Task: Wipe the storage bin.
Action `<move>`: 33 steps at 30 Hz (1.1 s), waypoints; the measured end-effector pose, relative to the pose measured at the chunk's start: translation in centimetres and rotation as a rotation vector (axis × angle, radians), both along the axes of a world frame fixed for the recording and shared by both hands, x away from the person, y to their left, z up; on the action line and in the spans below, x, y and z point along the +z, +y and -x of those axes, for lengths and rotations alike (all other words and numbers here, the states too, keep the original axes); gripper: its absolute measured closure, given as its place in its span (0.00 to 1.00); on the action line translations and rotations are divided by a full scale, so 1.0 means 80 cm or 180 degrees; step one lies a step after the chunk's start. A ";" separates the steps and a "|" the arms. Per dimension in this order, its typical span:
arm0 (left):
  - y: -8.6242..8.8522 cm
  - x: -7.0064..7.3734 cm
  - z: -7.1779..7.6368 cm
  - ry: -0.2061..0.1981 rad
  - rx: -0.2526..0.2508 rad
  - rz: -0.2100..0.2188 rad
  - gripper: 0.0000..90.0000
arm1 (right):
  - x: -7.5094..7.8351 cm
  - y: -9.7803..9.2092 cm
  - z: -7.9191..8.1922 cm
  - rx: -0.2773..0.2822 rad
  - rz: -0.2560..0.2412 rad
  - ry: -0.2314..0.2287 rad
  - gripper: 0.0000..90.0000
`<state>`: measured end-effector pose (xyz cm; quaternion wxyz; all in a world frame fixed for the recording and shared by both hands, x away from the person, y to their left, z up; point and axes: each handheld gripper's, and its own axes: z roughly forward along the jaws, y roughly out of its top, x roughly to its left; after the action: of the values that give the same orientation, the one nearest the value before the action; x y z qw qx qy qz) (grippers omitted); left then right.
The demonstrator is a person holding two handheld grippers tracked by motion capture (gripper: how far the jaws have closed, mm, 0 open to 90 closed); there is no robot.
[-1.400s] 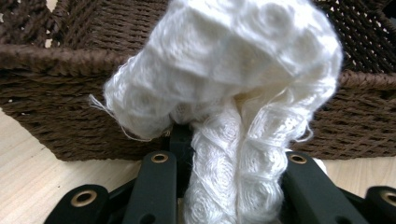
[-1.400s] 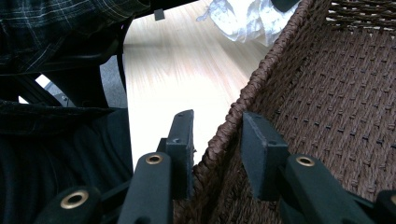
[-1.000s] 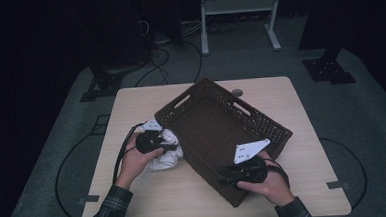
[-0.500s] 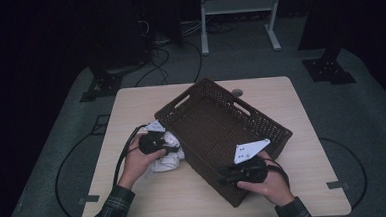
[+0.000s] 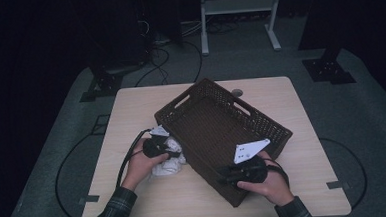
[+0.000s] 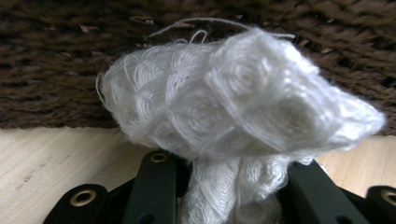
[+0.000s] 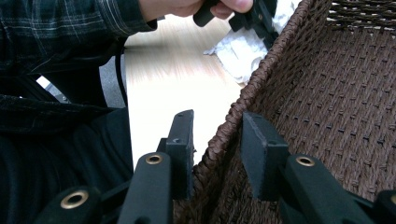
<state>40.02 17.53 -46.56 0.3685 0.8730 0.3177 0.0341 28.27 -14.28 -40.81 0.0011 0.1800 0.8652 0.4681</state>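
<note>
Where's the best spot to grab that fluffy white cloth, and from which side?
Grip the crumpled white looped cloth at a bunched fold low down, coming from the open table side. The dark brown woven basket wall blocks the far side. The left gripper already pinches it there.

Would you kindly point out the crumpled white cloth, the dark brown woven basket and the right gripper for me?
crumpled white cloth (image 6: 243, 102), left gripper view, on its bunched upper fold.
dark brown woven basket (image 5: 209, 120), high view, on its bare woven floor.
right gripper (image 7: 217, 140), right gripper view, midway between its jaws, astride the basket's rim.
</note>
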 end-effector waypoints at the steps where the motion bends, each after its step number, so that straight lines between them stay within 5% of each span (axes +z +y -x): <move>1: 0.000 0.000 0.000 0.0000 0.0000 0.0000 0.76 | 0.000 0.000 0.000 0.0000 0.0000 0.0000 0.72; 5: -0.001 -0.009 0.004 0.0013 0.0025 -0.0143 0.76 | 0.000 0.000 0.000 0.0004 -0.0001 0.0001 0.72; 11: 0.002 -0.012 0.010 -0.0038 0.0124 -0.0053 0.76 | 0.000 0.000 -0.001 0.0014 0.0000 0.0013 0.72; 14: 0.003 -0.007 0.014 -0.0107 0.0124 -0.0049 0.76 | 0.000 0.000 -0.002 0.0016 0.0011 0.0020 0.72; 25: 0.012 0.037 0.031 -0.0376 0.0135 0.0389 0.76 | 0.001 0.002 -0.003 0.0018 0.0027 0.0023 0.72; 33: 0.013 0.053 0.034 -0.0464 0.0114 0.0405 0.76 | 0.001 0.001 -0.003 0.0010 0.0017 0.0026 0.72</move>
<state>37.29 18.57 -42.29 0.4446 0.8372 0.3072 0.0839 28.49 -14.16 -40.76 -0.0027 0.1806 0.8667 0.4650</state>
